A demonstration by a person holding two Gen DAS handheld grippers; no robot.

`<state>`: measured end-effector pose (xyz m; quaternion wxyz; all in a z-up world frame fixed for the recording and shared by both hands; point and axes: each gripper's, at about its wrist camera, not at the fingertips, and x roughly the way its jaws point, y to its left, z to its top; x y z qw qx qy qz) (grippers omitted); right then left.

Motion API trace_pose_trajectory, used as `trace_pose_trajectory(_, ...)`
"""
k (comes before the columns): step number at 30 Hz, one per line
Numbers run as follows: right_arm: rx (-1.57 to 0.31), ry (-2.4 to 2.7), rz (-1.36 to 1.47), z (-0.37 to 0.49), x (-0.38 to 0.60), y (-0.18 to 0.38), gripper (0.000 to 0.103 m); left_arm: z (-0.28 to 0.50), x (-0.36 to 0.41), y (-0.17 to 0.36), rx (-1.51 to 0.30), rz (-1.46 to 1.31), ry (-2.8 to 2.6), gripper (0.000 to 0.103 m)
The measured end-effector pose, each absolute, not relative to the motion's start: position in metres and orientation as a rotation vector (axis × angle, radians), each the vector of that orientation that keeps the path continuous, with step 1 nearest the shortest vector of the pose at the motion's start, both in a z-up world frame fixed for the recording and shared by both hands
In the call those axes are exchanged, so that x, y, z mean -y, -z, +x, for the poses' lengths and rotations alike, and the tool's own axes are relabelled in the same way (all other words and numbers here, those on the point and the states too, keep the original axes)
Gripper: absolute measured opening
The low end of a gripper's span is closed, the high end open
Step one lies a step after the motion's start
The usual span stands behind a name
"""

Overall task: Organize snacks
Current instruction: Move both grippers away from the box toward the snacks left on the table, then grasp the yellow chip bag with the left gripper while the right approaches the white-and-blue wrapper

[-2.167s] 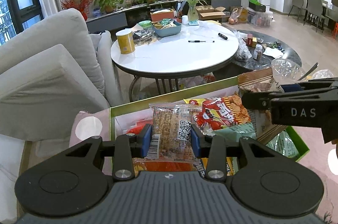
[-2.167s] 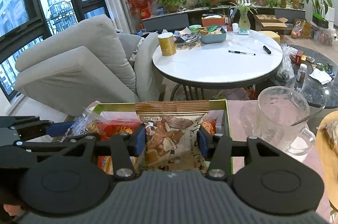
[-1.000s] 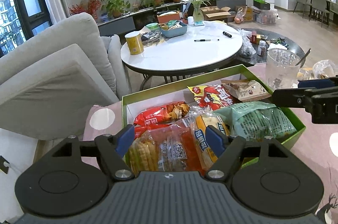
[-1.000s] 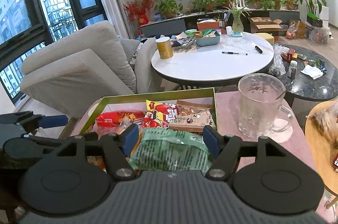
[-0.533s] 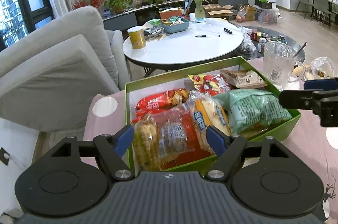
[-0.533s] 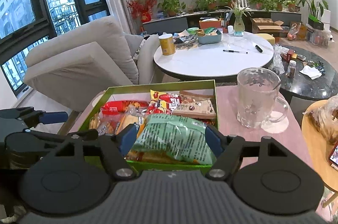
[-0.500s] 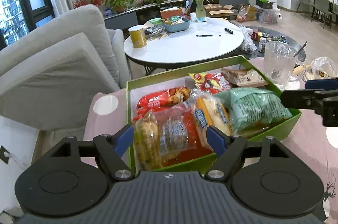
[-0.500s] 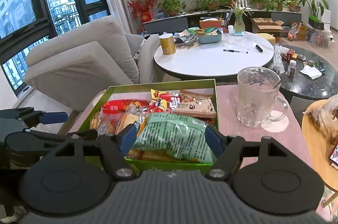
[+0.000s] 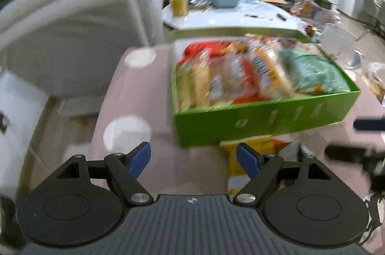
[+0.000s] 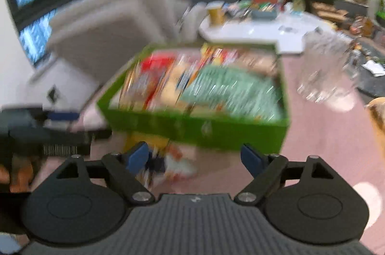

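A green box (image 9: 264,120) full of snack packets stands on the pink tablecloth; it also shows in the right wrist view (image 10: 192,127). A green packet (image 9: 312,74) lies at its right side, orange and clear packets (image 9: 216,79) at its left. A yellow snack packet (image 9: 243,158) lies on the cloth in front of the box, and also shows in the right wrist view (image 10: 156,149). My left gripper (image 9: 193,158) is open and empty, low over the cloth before the box. My right gripper (image 10: 195,157) is open and empty, in front of the box. Both views are blurred.
A glass mug (image 10: 324,67) stands right of the box. A grey sofa (image 9: 72,33) is at the left. A white round table (image 9: 228,14) with a yellow can (image 9: 179,3) stands behind the box. A wooden board edge (image 10: 377,115) is at the far right.
Both grippers have let go of their packets in the box, opened, and pulled back and down toward the near side. The box's front wall and a yellow packet before it now show.
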<state>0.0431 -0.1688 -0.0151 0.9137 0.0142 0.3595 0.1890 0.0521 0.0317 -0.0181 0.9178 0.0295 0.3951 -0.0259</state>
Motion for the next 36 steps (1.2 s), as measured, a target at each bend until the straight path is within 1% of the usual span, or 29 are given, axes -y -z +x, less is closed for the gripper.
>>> trace_pose_trajectory(5,-0.800,-0.413,0.019,0.049,0.145,0.035,0.093,0.047,-0.044,0.025,-0.830,0.044,0.020,0.076)
trace_pose_trajectory(10,-0.812,-0.382,0.040,0.058,0.135,0.043,0.093,0.045,-0.045,0.028,-0.836,0.035,0.017,0.076)
trace_pose_trajectory(15,-0.827,-0.302,0.027,0.057,0.145,0.049,0.093,0.044,-0.037,0.031,-0.844,0.046,0.040,0.076)
trace_pose_trajectory(24,-0.831,-0.220,0.093,0.047,0.187,0.049,0.093,0.047,-0.007,0.037,-0.870,0.078,0.112,0.078)
trace_pose_trajectory(36,-0.809,-0.219,0.136,0.037,0.199,0.046,0.093,0.067,0.026,0.050,-0.909,0.092,0.163,0.080)
